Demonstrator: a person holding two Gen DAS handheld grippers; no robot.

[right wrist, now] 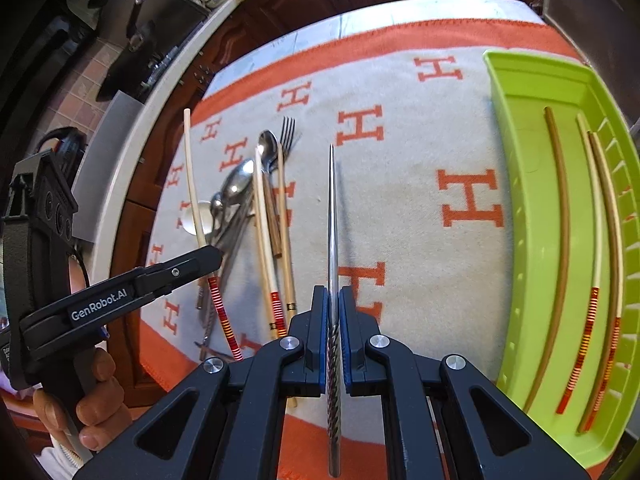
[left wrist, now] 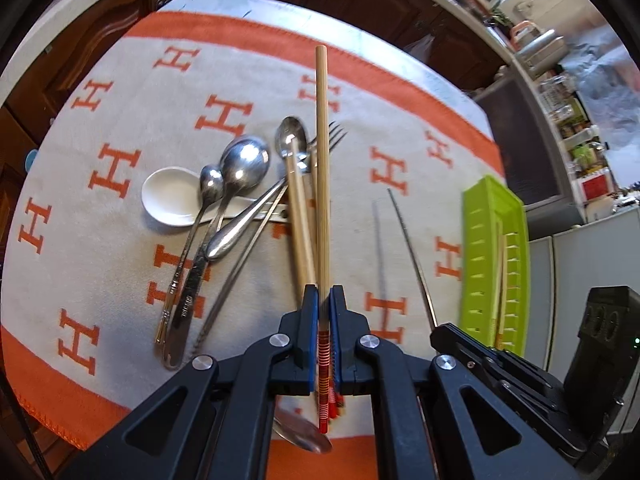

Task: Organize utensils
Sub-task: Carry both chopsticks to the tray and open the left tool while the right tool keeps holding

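Note:
My left gripper (left wrist: 324, 293) is shut on a bamboo chopstick (left wrist: 322, 160) with a red-striped end, held above the cloth. In the right wrist view that left gripper (right wrist: 212, 256) and its bamboo chopstick (right wrist: 192, 184) show at the left. My right gripper (right wrist: 332, 293) is shut on a twisted metal chopstick (right wrist: 331, 220), which also shows as the metal chopstick (left wrist: 408, 240) in the left wrist view. A pile on the cloth holds metal spoons (left wrist: 244, 164), a white ceramic spoon (left wrist: 170, 196), a fork (left wrist: 334, 134) and more chopsticks (right wrist: 280, 240). The green tray (right wrist: 516, 184) holds three chopsticks (right wrist: 562, 240).
A beige cloth with orange H marks (right wrist: 468, 200) and an orange border covers the table. Dark wooden cabinets stand beyond its far edge. A hand (right wrist: 92, 400) grips the left tool's handle. Another spoon (left wrist: 304, 436) lies under my left gripper. The green tray (left wrist: 494, 256) sits at the right.

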